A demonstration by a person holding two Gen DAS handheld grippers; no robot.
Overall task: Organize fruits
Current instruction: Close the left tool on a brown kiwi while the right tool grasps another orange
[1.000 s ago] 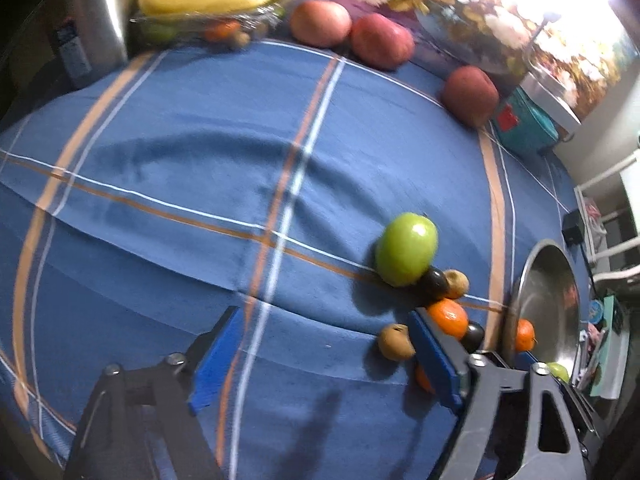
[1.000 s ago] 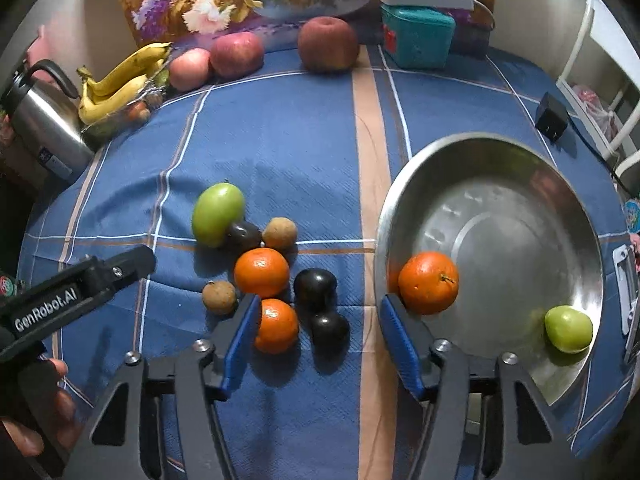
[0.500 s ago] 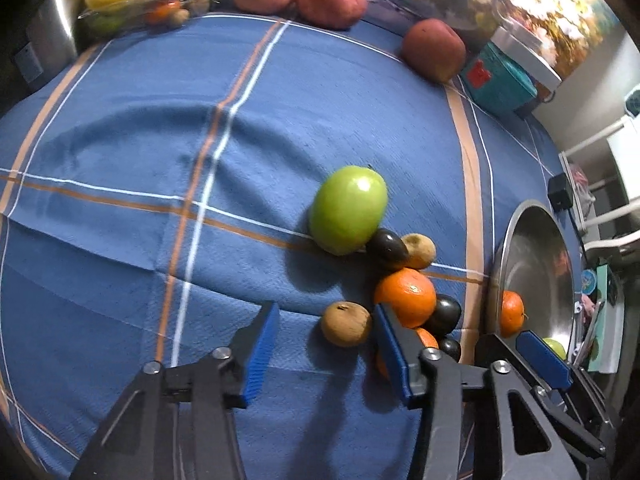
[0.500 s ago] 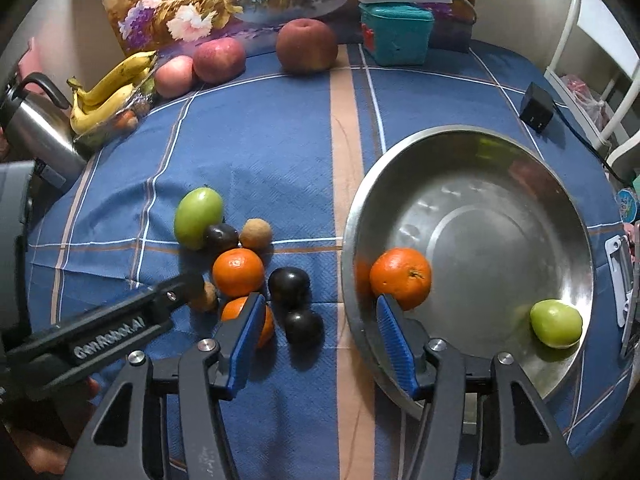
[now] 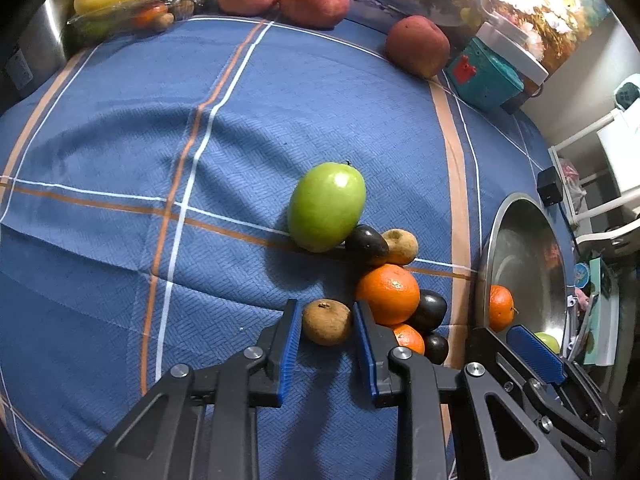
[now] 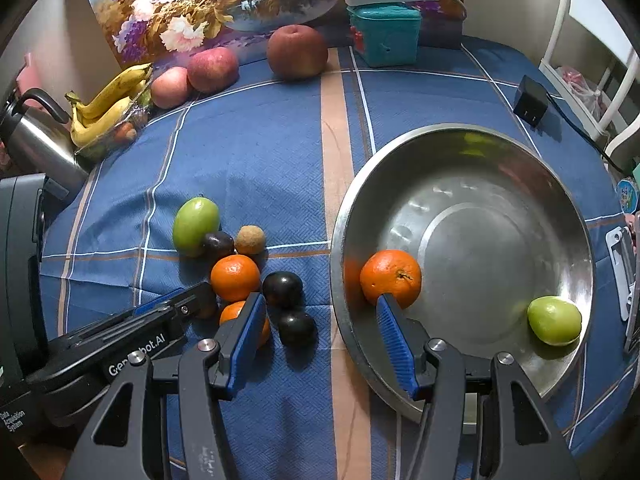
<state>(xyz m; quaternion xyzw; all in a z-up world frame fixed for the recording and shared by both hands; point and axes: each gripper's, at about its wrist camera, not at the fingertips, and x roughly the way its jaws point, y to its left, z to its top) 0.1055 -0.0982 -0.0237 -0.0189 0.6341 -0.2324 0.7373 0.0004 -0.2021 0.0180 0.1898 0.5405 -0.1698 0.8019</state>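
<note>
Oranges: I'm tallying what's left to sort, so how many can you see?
3. One orange lies in the metal bowl; two sit on the cloth, one in the cluster and one partly hidden behind the right gripper.

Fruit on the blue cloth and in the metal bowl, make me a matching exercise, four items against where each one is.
Items:
1. small brown fruit
2. small green fruit
3. bananas
4. big green fruit

Places:
A. in the metal bowl
B. between the left tongs
C. on the cloth, touching a dark plum
D. beside the steel kettle

Pairs: 1-B, 2-A, 3-D, 4-C
</note>
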